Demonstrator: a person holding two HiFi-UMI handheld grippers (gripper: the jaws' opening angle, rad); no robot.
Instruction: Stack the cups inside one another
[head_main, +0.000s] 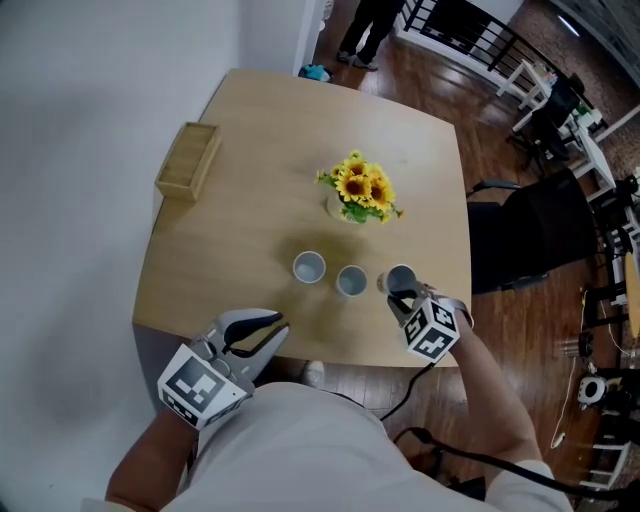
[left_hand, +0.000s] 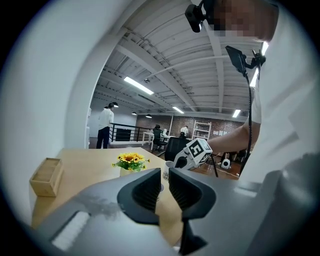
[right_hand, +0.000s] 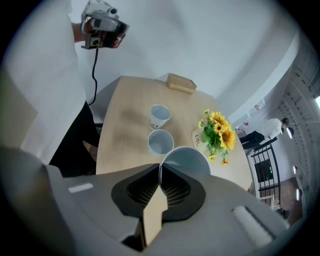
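Three white cups are at the near side of the wooden table (head_main: 250, 220). The left cup (head_main: 309, 267) (right_hand: 160, 116) and the middle cup (head_main: 351, 281) (right_hand: 160, 141) stand upright with their mouths up. My right gripper (head_main: 405, 298) (right_hand: 160, 170) is shut on the near rim of the right cup (head_main: 399, 277) (right_hand: 187, 159), which hangs tilted just right of the middle cup. My left gripper (head_main: 272, 328) (left_hand: 165, 186) is level at the table's near edge, left of the cups. Its pads are almost together with nothing between them.
A vase of sunflowers (head_main: 360, 190) (right_hand: 218, 130) (left_hand: 131, 160) stands behind the cups. A wooden box (head_main: 188, 160) (right_hand: 181, 83) (left_hand: 46, 175) lies at the far left edge. A black chair (head_main: 530, 235) is to the table's right, and a person (head_main: 370, 30) stands beyond the table.
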